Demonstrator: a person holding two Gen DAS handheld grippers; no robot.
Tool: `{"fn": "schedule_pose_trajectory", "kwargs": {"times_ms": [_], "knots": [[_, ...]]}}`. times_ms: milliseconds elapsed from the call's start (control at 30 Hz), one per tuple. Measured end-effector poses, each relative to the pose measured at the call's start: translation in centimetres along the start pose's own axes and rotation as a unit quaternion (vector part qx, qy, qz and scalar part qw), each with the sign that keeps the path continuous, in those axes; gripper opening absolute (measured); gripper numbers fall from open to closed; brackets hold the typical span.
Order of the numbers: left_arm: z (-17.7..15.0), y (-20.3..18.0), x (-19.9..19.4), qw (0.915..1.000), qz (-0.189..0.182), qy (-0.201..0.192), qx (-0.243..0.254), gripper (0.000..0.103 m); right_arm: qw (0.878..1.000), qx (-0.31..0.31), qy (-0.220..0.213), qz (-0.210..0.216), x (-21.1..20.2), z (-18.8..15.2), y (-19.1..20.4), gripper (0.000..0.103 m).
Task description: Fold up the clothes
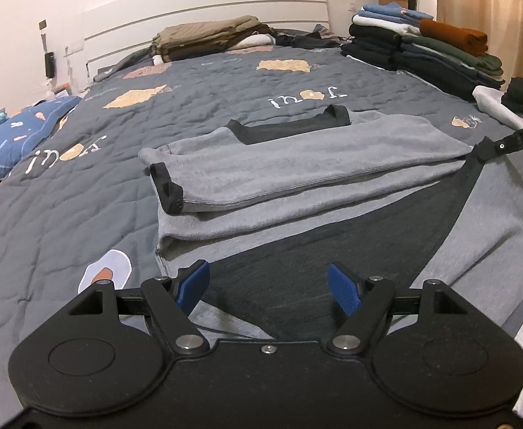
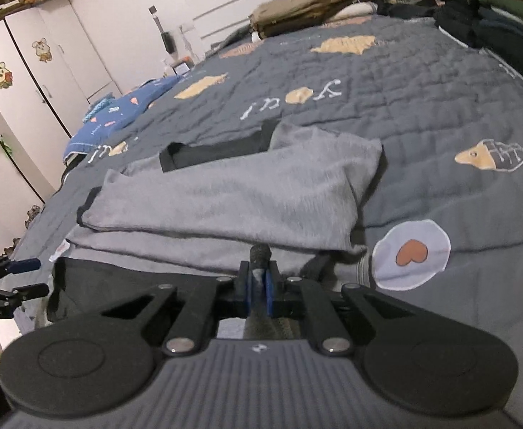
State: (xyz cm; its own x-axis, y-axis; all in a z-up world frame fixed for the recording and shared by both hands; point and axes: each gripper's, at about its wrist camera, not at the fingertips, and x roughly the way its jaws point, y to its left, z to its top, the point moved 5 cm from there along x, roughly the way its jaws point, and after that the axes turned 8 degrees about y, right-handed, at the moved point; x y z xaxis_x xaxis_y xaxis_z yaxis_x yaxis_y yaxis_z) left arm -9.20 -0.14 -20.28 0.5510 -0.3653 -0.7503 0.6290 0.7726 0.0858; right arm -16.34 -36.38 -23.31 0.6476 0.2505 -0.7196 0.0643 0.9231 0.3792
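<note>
Right gripper (image 2: pixel 258 291): jaws pressed nearly together, a pinch of grey-and-black fabric caught between the blue pads (image 2: pixel 250 291). The fabric belonged to the near hem of the grey sweatshirt (image 2: pixel 233 193), which lay directly ahead of the fingers and ran away from them across the bed. In the left wrist view the same gripper (image 1: pixel 490 148) showed at the right edge, holding a lifted corner of the garment so that its dark inner side hung taut below it.

Left gripper (image 1: pixel 268 287): jaws stood wide apart, nothing between the pads (image 1: pixel 193 286). It hovered above the sweatshirt's near edge; whether the tips touched cloth, could not tell.

Sweatshirt (image 1: pixel 297 171): partly folded, sleeves laid over the body, black collar (image 1: pixel 290 127) toward the headboard, black cuff (image 1: pixel 166 187) at the left.

Beyond: grey quilted bedspread (image 1: pixel 82 196) with printed patches; stack of folded clothes (image 1: pixel 422 46) at the far right corner; olive-brown folded pile (image 1: pixel 208 35) by the headboard; blue pillow (image 1: pixel 22 132) at the left.
</note>
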Motion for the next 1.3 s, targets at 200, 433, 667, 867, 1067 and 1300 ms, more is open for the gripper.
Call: {"fn": "schedule_pose_trajectory", "kwargs": {"times_ms": [200,433,667,867,1067,1300], "knots": [[-0.1,2.1,-1.0,0.9998,0.013,-0.011,-0.006,0.072,1.0,0.002,-0.002,0.003,-0.2,-0.1,0.0,0.007],[-1.6,6.3,-0.6,0.9983,0.056,0.011,-0.016,0.068,1.0,0.009,-0.005,0.007,-0.4,0.2,-0.1,0.007],[-1.5,5.5,1.6,0.9983,0.04,0.037,0.019,0.062,1.0,0.014,-0.005,0.007,-0.4,0.3,-0.3,0.007],[-1.1,5.0,3.2,0.9981,0.034,0.045,0.026,0.06,1.0,0.022,-0.004,0.005,-0.5,0.2,-0.9,0.007],[-1.2,4.4,4.4,0.9976,0.02,0.063,0.023,0.046,1.0,0.02,0.002,0.006,-0.1,0.0,-0.9,0.007],[-1.0,4.7,5.0,0.9967,-0.013,0.078,-0.018,0.019,1.0,0.023,0.003,0.008,0.0,-0.1,-1.1,0.007]]}}
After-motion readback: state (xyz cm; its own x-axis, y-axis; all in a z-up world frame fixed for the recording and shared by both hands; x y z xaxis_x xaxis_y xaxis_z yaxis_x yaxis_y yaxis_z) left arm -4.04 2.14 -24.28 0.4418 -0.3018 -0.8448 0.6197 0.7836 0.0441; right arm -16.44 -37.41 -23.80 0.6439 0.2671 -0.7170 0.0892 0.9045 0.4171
